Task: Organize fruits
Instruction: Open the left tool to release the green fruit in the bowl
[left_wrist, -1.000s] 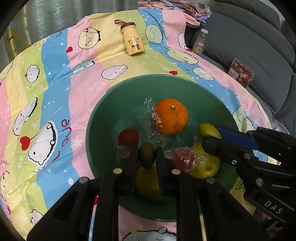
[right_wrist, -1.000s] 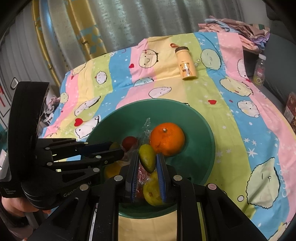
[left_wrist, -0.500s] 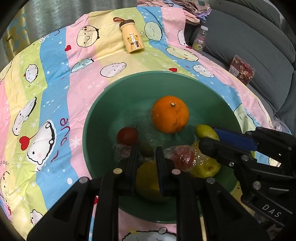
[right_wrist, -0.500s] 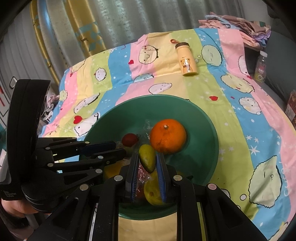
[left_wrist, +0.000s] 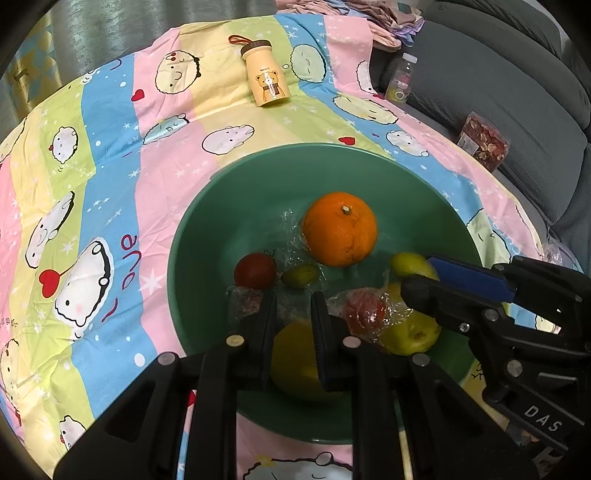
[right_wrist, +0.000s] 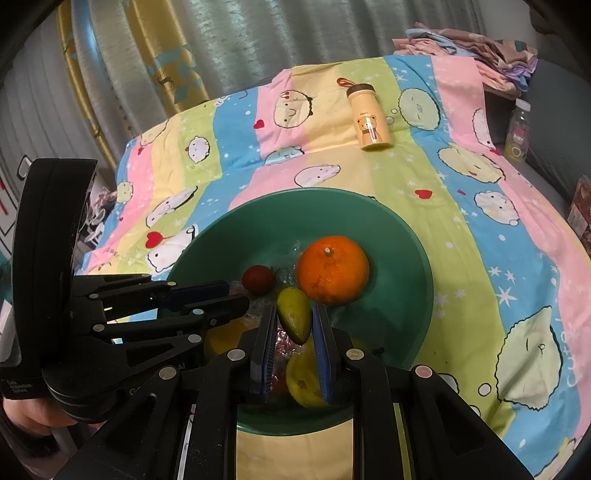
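Fruit is gathered in a green bowl (left_wrist: 207, 206), which is set on a striped cartoon-print cloth (left_wrist: 110, 184). An orange (left_wrist: 340, 234) is placed near the middle of the bowl, stem end up, with crumpled clear film beside it. A small red fruit (left_wrist: 255, 270) and a small green fruit (left_wrist: 300, 276) are seen side by side just in front of the orange. Nearer the camera lie a large yellow fruit (left_wrist: 293, 358), a red fruit wrapped in film (left_wrist: 364, 310) and a yellow-green fruit (left_wrist: 413, 334), which is touched by the wrapped one. A further yellow fruit (left_wrist: 410, 264) is partly hidden behind the right gripper's fingers.

The left gripper (left_wrist: 293, 297) is held over the near part of the bowl, its jaws clenched with only a narrow gap and nothing gripped; the large yellow fruit is seen through that gap, below it. The right gripper (right_wrist: 294, 310) is likewise closed and empty. In the right wrist view the small green fruit is framed between its fingers, yet the left wrist view shows it lying in the bowl, apart from that gripper. A hand (right_wrist: 26, 413) is glimpsed under the left gripper's handle.

Beyond the bowl, a cream bottle with a bear print (left_wrist: 266, 79) is laid on the cloth. A clear bottle (left_wrist: 400, 79) and a red packet (left_wrist: 484, 142) are seen on a grey sofa (left_wrist: 498, 110).
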